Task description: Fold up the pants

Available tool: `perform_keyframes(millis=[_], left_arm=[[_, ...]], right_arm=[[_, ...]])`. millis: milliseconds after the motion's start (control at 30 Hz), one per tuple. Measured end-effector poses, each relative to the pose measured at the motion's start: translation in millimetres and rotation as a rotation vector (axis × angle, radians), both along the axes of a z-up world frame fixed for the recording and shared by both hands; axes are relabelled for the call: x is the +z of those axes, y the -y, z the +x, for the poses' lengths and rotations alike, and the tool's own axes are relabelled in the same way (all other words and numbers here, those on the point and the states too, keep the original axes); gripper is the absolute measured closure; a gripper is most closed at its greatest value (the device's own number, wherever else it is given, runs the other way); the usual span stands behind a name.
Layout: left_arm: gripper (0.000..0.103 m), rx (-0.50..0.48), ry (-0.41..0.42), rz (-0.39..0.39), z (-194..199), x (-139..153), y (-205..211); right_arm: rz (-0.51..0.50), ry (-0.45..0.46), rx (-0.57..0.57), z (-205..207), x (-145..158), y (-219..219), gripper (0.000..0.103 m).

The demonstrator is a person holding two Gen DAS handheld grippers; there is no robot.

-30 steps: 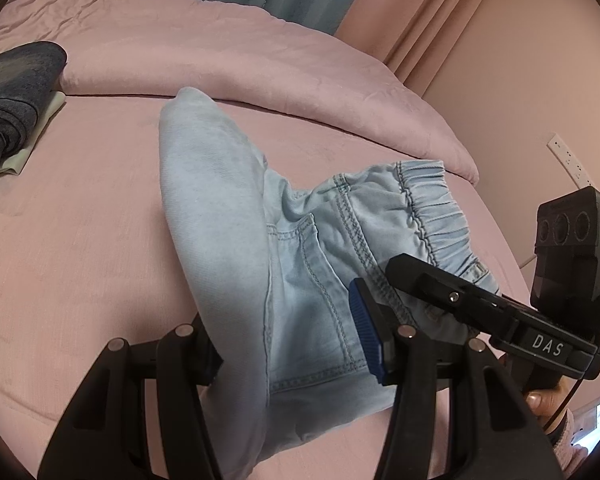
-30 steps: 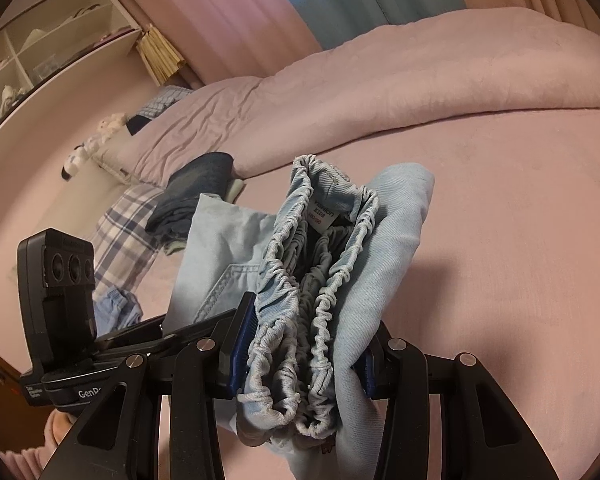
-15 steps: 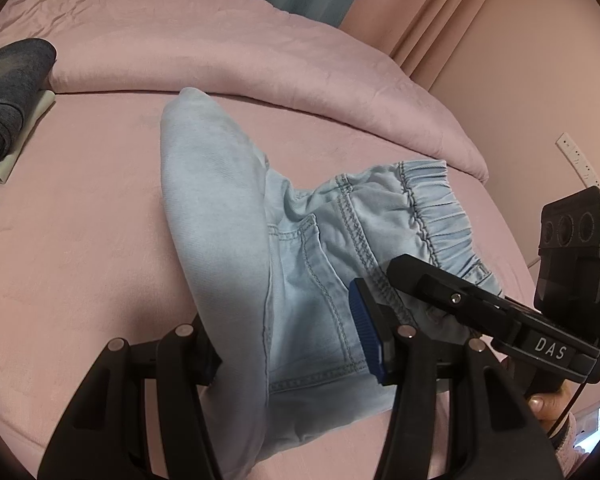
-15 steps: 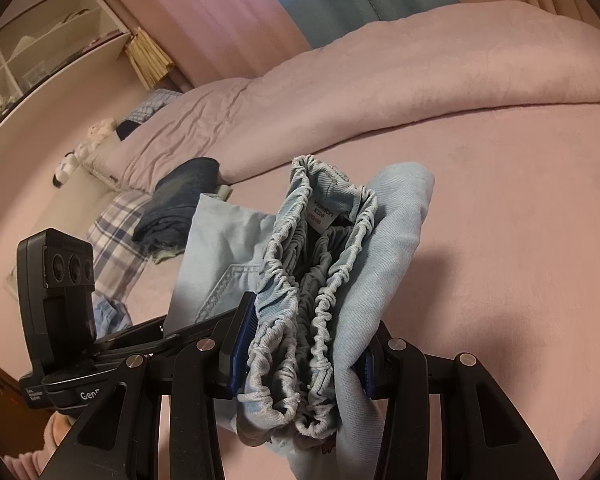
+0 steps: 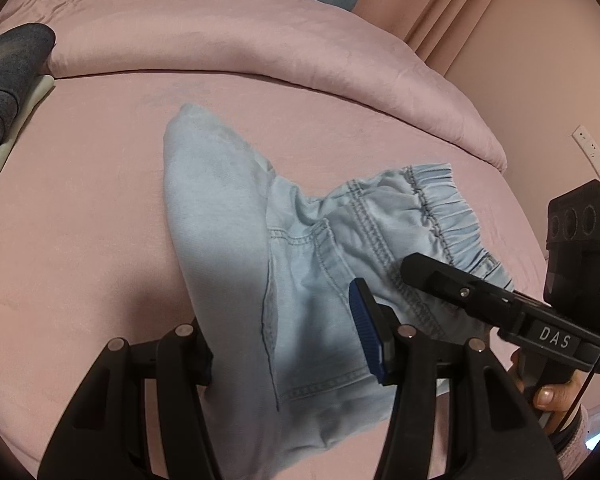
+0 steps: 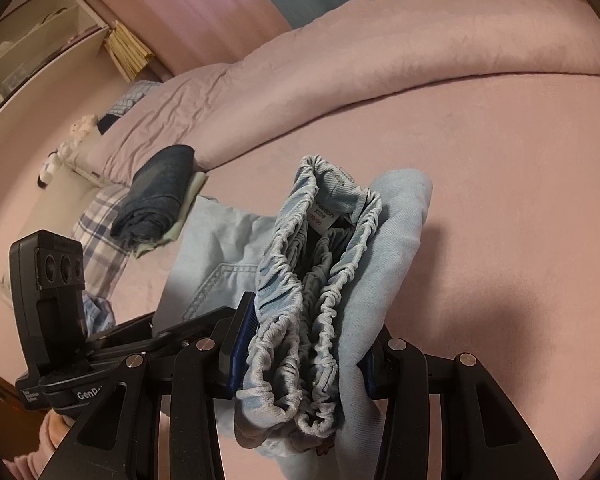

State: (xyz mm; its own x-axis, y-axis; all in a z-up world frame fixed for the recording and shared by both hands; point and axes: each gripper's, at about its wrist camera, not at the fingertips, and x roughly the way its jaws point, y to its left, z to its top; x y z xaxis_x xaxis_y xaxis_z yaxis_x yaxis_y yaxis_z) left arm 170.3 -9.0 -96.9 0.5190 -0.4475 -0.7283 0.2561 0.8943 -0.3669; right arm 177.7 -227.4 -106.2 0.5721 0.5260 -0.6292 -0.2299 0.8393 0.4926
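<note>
The light blue denim pants point(image 5: 300, 264) are clamped between the fingers of the left gripper point(image 5: 288, 340) at the folded legs, while the bunched elastic waistband point(image 6: 304, 300) is pinched by the right gripper point(image 6: 304, 360), above the pink bedsheet point(image 6: 500, 208).

A home bedroom: pink bed point(image 5: 80, 208), rolled duvet point(image 5: 228, 40), curtains point(image 6: 204, 4), folded clothes point(image 6: 156, 196).

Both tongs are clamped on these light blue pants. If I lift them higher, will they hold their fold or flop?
Likely flop: the light blue pants already drape limply from the left tongs. The elastic waistband bunched in the right tongs looks thick, so that grip probably holds. The loose folded end may sag or unfold.
</note>
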Motion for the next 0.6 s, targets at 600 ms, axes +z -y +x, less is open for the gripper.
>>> perform_keyframes(millis=[600], left_arm=[[0.035, 0.104, -0.017, 0.271, 7.6, -23.6, -24.5]], right_arm=[[-0.169, -0.065, -0.101, 5.4, -16.0, 7.3, 0.042]])
